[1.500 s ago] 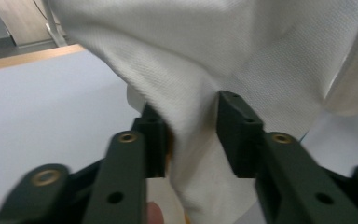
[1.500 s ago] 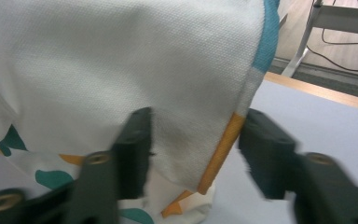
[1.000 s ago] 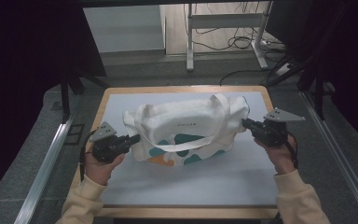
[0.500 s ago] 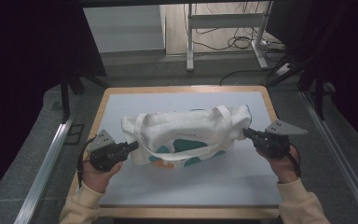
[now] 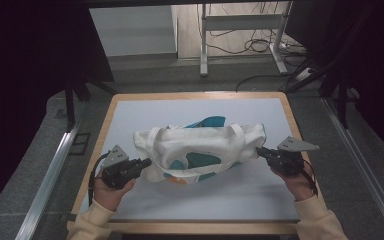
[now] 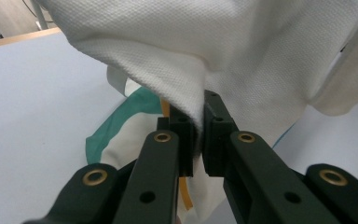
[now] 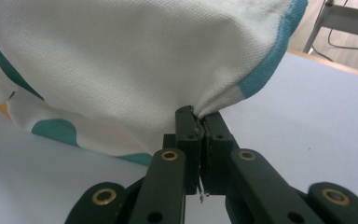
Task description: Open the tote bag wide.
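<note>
A white cloth tote bag (image 5: 200, 145) with teal and orange patches hangs stretched between my two grippers, its lower part sagging onto the white mat (image 5: 190, 107). My left gripper (image 5: 147, 162) is shut on the bag's left edge. In the left gripper view its jaws (image 6: 200, 112) pinch a fold of the white cloth (image 6: 242, 56), and they have just closed a little further on it. My right gripper (image 5: 259, 151) is shut on the bag's right edge, and in the right gripper view (image 7: 196, 116) it clamps the fabric (image 7: 121, 60) beside the teal trim.
The mat lies on a wooden-edged board (image 5: 102, 130). Bare mat stretches in front of the bag and behind it. Beyond the table stands a metal frame (image 5: 240, 30) with cables on the floor. Dark rails run along both sides.
Both grippers have sunk and come nearer with the bag between them. The bag now hangs lower, and its bottom rests on the mat.
</note>
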`<state>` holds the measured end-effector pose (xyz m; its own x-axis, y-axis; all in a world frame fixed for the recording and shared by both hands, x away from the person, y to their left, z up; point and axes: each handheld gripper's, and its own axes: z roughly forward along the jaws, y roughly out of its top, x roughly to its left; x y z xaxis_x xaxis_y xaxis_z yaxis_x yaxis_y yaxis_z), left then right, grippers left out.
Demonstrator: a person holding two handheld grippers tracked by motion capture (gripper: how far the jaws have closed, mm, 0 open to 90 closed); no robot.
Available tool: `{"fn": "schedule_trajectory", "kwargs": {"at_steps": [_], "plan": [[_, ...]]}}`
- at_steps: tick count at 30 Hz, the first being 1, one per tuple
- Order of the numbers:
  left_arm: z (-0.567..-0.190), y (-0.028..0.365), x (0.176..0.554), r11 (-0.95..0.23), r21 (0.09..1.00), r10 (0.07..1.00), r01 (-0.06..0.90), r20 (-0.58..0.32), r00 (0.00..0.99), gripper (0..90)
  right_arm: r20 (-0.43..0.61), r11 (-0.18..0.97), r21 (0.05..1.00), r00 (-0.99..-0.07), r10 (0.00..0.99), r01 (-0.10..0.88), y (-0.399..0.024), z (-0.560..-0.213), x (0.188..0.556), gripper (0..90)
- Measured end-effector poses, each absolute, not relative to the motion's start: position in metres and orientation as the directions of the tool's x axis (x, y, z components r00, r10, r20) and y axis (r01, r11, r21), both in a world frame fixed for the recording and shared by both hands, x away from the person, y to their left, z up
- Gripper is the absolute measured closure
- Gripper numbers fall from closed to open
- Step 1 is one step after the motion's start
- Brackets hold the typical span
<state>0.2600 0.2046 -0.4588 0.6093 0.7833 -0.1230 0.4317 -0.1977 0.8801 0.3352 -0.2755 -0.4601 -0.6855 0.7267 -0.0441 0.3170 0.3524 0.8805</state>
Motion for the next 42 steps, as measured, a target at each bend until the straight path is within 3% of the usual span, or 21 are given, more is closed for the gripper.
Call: {"fn": "schedule_trajectory", "kwargs": {"at_steps": [26,42], "plan": [[-0.492,0.2,0.269,-0.25,0.826,0.785,0.505,-0.132,0.605,85.8,-0.009,0.416,0.811,-0.703,0.711,0.41,-0.267,-0.496,0.343,86.3],[-0.522,0.194,0.285,-0.305,0.749,0.803,0.588,-0.13,0.582,85.6,-0.016,0.474,0.748,-0.702,0.712,0.464,-0.261,-0.515,0.346,86.4]]}}
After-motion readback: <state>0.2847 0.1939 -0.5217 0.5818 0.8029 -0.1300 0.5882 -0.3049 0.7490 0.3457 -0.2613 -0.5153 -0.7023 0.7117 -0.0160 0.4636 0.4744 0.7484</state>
